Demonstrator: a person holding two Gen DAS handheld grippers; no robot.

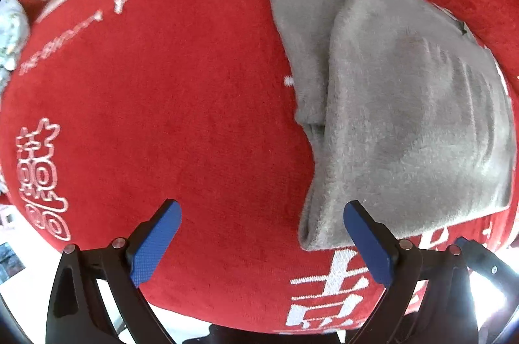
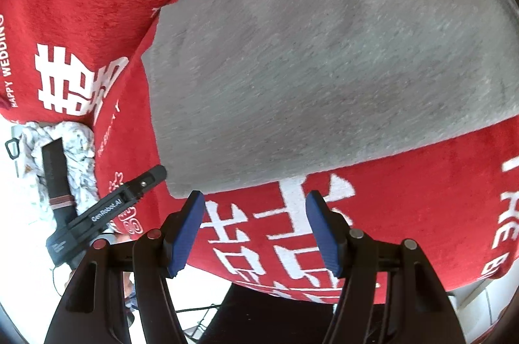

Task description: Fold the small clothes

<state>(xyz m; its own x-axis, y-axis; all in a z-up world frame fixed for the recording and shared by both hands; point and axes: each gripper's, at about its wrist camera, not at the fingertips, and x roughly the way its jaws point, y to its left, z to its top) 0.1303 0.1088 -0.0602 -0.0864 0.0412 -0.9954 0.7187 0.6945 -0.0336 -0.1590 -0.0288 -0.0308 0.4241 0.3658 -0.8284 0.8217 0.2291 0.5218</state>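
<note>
With both claws released and empty, left claw point(image 1: 261, 235) and right claw point(image 2: 254, 225), we're hovering by the grey garment point(image 1: 405, 117) lying folded on the red cloth point(image 1: 162, 84), aiming to pinch its near edge evenly.

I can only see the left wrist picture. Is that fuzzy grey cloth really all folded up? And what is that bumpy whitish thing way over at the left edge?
Observer: From the right wrist view, the folded fuzzy grey cloth lies flat on the red cloth with white lettering, and nothing grips it.

Operator: And the whitish thing?

Observer: It is a crumpled white patterned cloth lying off the red cloth's edge, with a black strap across it.

Operator: Where is the other grabber?

Observer: The right gripper has its blue fingers open over white lettering, just short of the grey cloth's near edge.

Operator: Can it see mine?

Observer: Yes, the left gripper shows beside the grey cloth's corner.
</note>
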